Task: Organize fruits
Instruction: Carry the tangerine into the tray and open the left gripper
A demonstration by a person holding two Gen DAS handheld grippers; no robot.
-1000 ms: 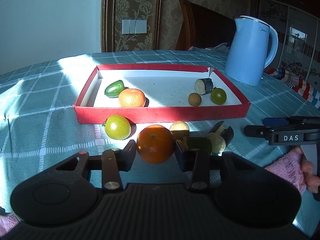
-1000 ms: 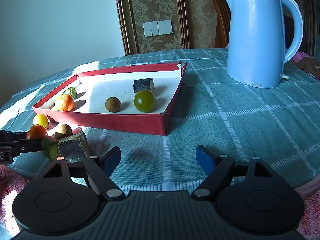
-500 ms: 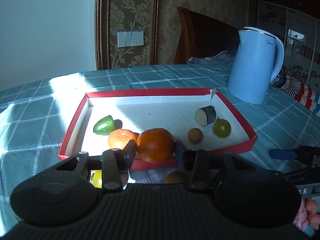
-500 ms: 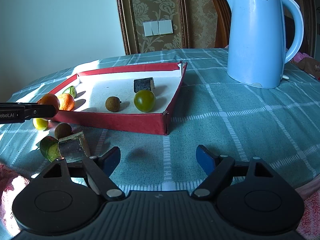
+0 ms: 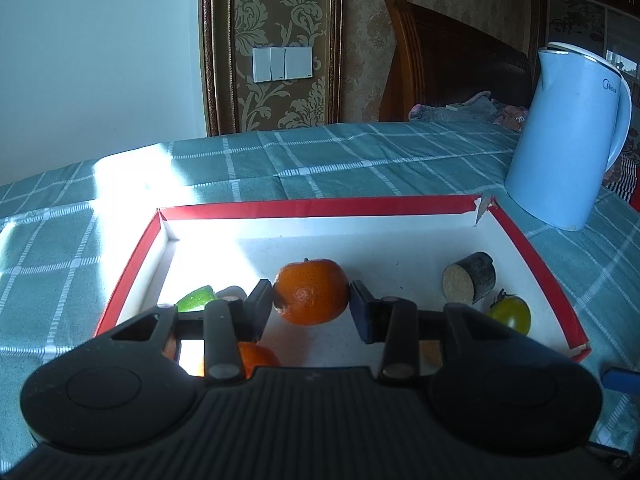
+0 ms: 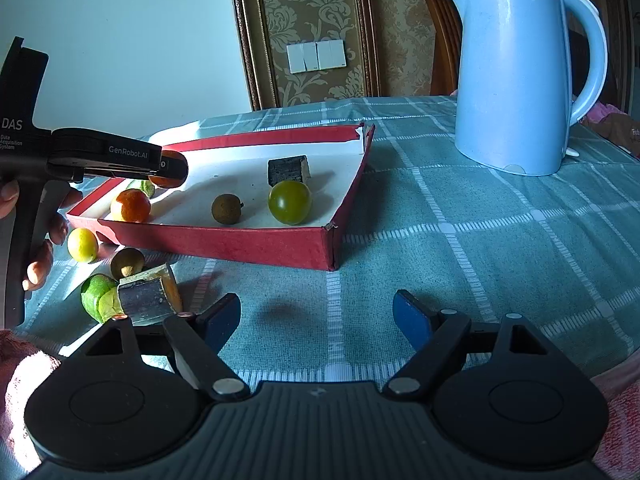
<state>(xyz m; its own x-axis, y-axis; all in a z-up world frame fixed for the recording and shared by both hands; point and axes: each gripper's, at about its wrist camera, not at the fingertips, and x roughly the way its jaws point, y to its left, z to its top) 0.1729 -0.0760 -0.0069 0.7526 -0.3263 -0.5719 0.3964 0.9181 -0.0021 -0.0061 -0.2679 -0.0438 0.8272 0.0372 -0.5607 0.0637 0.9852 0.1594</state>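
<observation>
The left tongs [image 5: 311, 303], clamped on the orange [image 5: 310, 291], have carried it from the table [image 6: 480, 240] to above the tray [image 5: 532, 256]; release follows. The right tongs [image 6: 316, 320] stand wide, empty.

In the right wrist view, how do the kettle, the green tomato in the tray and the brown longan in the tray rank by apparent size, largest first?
1. Blue kettle, by far the largest.
2. Green tomato.
3. Brown longan, the smallest.
The tomato and the longan lie side by side in the red tray, so nearness to the camera hardly affects their order.
</observation>
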